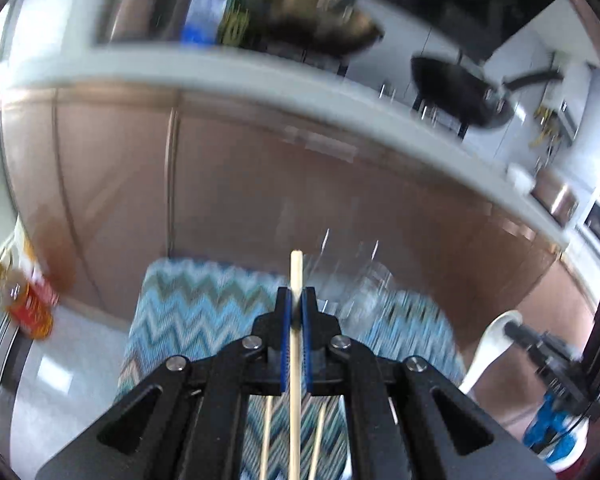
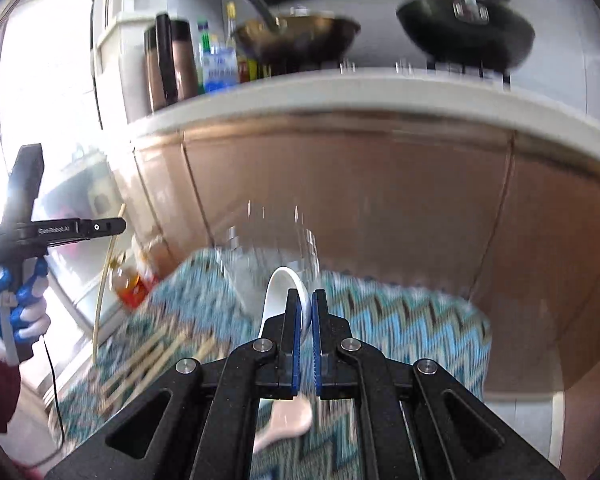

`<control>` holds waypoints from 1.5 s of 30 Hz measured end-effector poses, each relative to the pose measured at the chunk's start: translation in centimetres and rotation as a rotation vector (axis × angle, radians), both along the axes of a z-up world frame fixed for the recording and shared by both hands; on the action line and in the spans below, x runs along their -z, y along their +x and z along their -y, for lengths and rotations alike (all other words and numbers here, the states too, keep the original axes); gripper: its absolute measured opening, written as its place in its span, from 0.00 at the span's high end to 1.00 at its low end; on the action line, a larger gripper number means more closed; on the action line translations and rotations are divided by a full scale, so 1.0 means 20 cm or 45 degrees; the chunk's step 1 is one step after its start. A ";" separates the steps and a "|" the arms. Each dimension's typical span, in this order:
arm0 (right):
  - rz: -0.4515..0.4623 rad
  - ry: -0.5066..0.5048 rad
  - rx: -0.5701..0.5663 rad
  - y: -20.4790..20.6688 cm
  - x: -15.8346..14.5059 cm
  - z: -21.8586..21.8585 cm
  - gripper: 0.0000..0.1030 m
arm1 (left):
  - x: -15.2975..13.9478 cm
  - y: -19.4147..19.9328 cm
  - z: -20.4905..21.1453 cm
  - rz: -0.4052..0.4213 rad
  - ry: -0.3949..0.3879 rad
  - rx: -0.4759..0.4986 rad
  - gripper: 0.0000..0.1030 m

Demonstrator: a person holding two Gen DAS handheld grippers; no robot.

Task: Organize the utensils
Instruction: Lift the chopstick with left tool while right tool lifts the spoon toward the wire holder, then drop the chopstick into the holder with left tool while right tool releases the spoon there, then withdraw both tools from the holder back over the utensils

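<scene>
above the zigzag mat, the left hand-held gripper is clamped tight on a single wooden chopstick, its tip poking out past the blue pads. two more chopsticks lie on the mat beneath it, near the mat's near edge. over on the right, the right hand-held gripper is closed on a white ceramic spoon, pinching the thin wall of its bowl. another pale spoon rests on the mat below.

handling call: the chopstick looks light, stiff and smooth, likely to swivel unless pinched mid-shaft as it is now. the spoon is probably heavier, glazed, slippery and breakable; the handle would give a steadier hold than the bowl.

readable writing: "genrobot.ai" on the left gripper's side in the right wrist view. bottle labels on the worktop are too blurred.
</scene>
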State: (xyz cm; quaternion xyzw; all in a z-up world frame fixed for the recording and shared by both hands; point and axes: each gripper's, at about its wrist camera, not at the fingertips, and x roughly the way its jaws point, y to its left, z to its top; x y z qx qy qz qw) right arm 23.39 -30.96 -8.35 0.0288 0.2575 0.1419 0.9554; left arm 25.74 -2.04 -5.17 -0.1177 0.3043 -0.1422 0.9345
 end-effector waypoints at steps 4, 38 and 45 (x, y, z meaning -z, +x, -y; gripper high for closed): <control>0.098 0.009 0.067 0.13 -0.09 -0.07 0.95 | -0.18 0.12 0.05 0.165 -0.084 -0.054 0.96; 0.273 -0.063 0.327 0.44 0.35 -0.27 0.57 | 0.20 0.40 0.24 0.570 0.035 -0.534 0.74; 0.328 -0.041 0.357 0.23 0.16 -0.26 0.54 | 0.03 0.16 0.11 0.627 0.083 -0.513 0.70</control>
